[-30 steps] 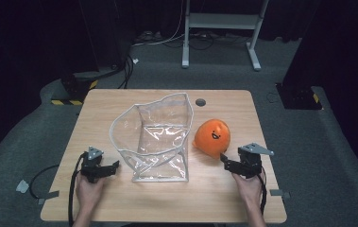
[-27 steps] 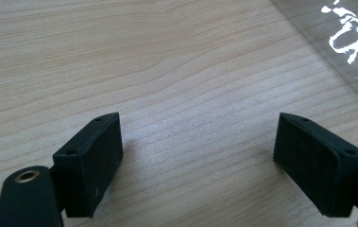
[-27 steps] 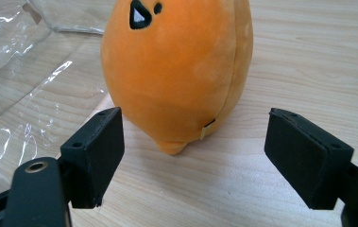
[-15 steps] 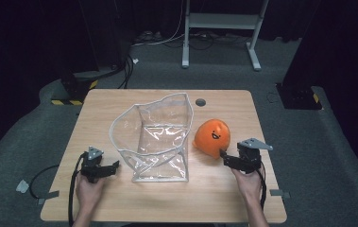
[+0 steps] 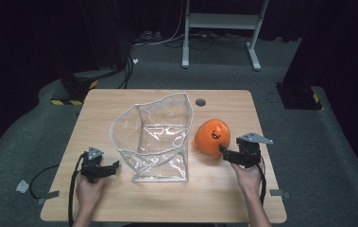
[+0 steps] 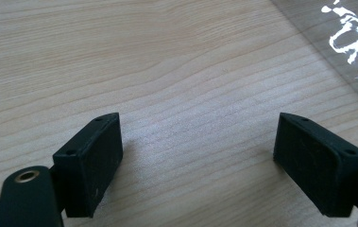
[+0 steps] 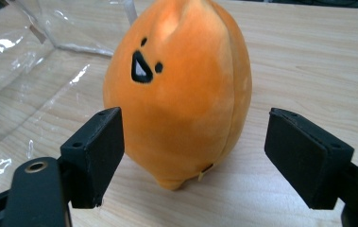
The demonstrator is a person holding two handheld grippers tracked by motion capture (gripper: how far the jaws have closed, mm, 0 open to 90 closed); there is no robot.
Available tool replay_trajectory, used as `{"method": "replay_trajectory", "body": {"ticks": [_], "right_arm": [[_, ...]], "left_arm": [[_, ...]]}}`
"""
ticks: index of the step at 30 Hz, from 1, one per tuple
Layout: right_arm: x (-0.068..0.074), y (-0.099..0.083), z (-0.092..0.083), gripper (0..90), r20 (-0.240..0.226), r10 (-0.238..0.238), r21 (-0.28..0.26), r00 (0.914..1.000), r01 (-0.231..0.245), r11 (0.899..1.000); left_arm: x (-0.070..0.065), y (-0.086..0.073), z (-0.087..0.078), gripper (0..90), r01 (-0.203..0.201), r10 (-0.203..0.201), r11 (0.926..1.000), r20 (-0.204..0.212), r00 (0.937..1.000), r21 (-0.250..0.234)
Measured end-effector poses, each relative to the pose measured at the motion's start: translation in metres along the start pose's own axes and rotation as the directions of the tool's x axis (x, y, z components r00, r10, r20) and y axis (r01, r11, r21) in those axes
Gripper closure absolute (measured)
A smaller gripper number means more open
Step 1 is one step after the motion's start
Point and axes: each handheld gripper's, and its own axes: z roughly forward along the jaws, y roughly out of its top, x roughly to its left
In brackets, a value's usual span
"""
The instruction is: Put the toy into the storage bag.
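High view: right gripper [image 5: 225,151] now closer to the plush [image 5: 211,137] than a second ago, tips just at its 4 o'clock side, about touching. Left gripper [image 5: 113,166] unmoved over that second, parked on the table [image 5: 224,198] at 8 o'clock of the bag [image 5: 153,137], just short of its near corner. Meaning, as a judgement: reach for the plush nearly complete, grasp not yet made, bagging likely to follow. Right gripper view: jaws wide apart, straddling the lower half of the plush [image 7: 181,94], neither pad pressing it; orange body upright on the wood, small black face turned toward 11 o'clock, a little tag at the base. Left gripper view: jaws likewise spread, nothing between them but bare wood, a glint of clear plastic [image 6: 342,38] at 1 o'clock. Bag: transparent, white-edged, mouth gaping upward, far wall standing and crumpled, base flat on the table; nothing inside, only reflections on the film. Plush outside it, just beside its 3 o'clock wall, apparently touching or nearly so; hard to tell which. Small dark grommet [image 5: 200,102] in the tabletop at 12 o'clock of the plush, well apart. Next, presumably: closing on the plush, with the soft body likely to squash and the slack bag likely to need a steadying left grip at its rim.
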Motion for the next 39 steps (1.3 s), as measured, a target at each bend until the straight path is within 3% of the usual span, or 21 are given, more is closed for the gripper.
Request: {"method": "replay_trajectory", "body": {"ticks": [24, 39], "right_arm": [[0.0, 0.023, 0.01, 20.8, -0.04, -0.001, -0.008, 0.9992, 0.0, 1.0], [0.002, 0.033, 0.019, 20.8, -0.042, -0.018, -0.003, 0.999, 0.018, 1.0]], "left_arm": [[0.0, 0.0, 0.0, 16.5, 0.0, 0.0, 1.0, 0.0, 1.0, 0.0], [0.0, 0.0, 0.0, 16.5, 0.0, 0.0, 1.0, 0.0, 1.0, 0.0]]}}
